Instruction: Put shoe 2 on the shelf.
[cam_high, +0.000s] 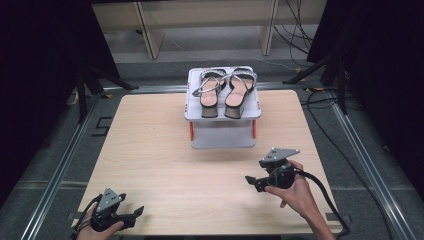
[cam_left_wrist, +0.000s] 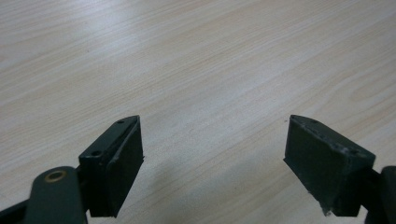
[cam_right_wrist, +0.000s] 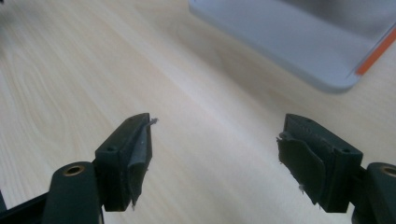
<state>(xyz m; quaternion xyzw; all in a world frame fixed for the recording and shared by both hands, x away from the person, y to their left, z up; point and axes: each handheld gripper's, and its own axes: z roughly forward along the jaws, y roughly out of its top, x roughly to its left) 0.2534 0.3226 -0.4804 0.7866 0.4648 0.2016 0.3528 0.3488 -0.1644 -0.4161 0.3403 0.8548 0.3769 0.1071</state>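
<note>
A pair of black heeled sandals with silver straps (cam_high: 223, 90) stands side by side on top of a grey two-level rack (cam_high: 222, 116) at the far middle of the wooden table (cam_high: 165, 165). My left gripper (cam_high: 136, 213) rests near the table's front left corner, held by a hand; in its own view my left gripper (cam_left_wrist: 212, 149) stands open over bare wood. My right gripper (cam_high: 252, 181) is at the front right, a short way in front of the rack; seen from its own camera, my right gripper (cam_right_wrist: 215, 147) is open and empty, with the rack's base (cam_right_wrist: 299, 42) ahead.
Orange posts (cam_high: 191, 131) join the rack's two grey shelves. A black cable (cam_high: 325, 195) trails from the right gripper past the table's right edge. Dark stands and cables lie on the floor around the table; wooden furniture legs stand behind it.
</note>
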